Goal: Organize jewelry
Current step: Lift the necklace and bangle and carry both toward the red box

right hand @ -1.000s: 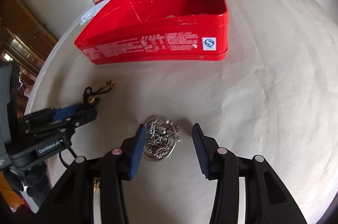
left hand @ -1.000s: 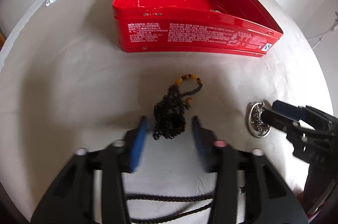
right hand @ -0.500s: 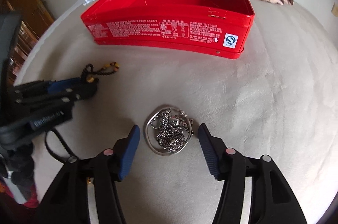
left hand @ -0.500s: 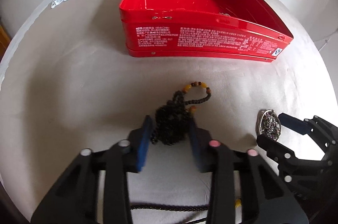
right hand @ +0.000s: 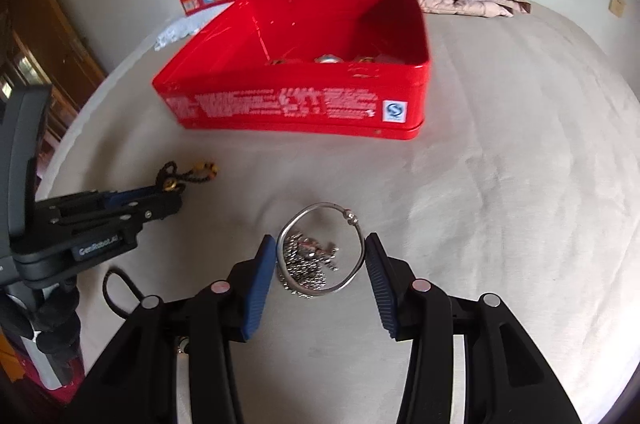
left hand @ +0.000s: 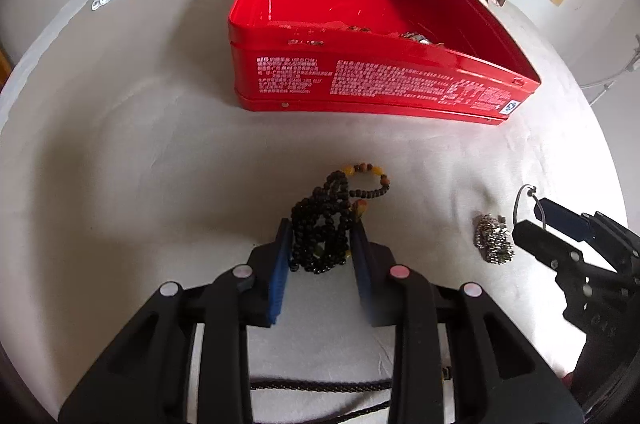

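Left hand-held gripper [left hand: 320, 244] closing, pads against bead necklace [left hand: 324, 224]; right hand-held gripper [right hand: 320, 264] closing, touching bangle [right hand: 322, 248].

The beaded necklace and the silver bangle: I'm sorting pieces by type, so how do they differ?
The beaded necklace is dark, with amber beads, bunched; the silver bangle is a rigid ring around loose chain. The left gripper is closing on the necklace; the right gripper is closing around the bangle. Both are outside the red tin.
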The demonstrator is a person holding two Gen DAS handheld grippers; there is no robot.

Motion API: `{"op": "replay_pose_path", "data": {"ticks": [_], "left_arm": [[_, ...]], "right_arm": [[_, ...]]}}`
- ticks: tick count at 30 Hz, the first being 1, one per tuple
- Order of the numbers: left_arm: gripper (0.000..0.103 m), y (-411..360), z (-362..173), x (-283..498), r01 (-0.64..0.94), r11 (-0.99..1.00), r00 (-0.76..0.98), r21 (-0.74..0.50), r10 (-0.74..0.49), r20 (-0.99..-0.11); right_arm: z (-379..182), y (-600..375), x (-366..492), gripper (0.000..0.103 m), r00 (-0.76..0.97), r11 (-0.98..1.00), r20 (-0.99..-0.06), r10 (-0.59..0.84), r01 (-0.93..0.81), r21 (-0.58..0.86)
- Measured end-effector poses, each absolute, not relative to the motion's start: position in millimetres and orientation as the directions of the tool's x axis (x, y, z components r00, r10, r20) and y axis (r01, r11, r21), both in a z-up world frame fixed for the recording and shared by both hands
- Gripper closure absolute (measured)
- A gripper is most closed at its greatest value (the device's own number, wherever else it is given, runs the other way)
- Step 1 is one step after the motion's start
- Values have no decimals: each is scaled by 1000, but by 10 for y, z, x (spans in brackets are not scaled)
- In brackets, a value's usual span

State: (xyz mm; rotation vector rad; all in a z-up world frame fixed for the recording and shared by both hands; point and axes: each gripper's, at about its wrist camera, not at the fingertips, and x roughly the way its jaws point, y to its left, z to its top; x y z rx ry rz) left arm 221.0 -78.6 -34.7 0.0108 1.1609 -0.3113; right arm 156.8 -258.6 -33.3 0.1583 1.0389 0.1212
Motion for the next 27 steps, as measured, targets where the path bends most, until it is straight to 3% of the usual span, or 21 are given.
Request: {"op": "replay_pose_path", "data": {"ticks": [12, 27], "left_arm": [[75, -541, -115, 2206, 216, 950, 407, -224, -296, -864], [75, -613, -321, 2265, 193, 972, 386, -138, -204, -900]], "right_arm": [[-354, -2706, 1583, 57, 498, 977, -848, 181, 8, 213], [-509, -2780, 1678, 57, 462, 972, -867, 185, 44, 230]]}}
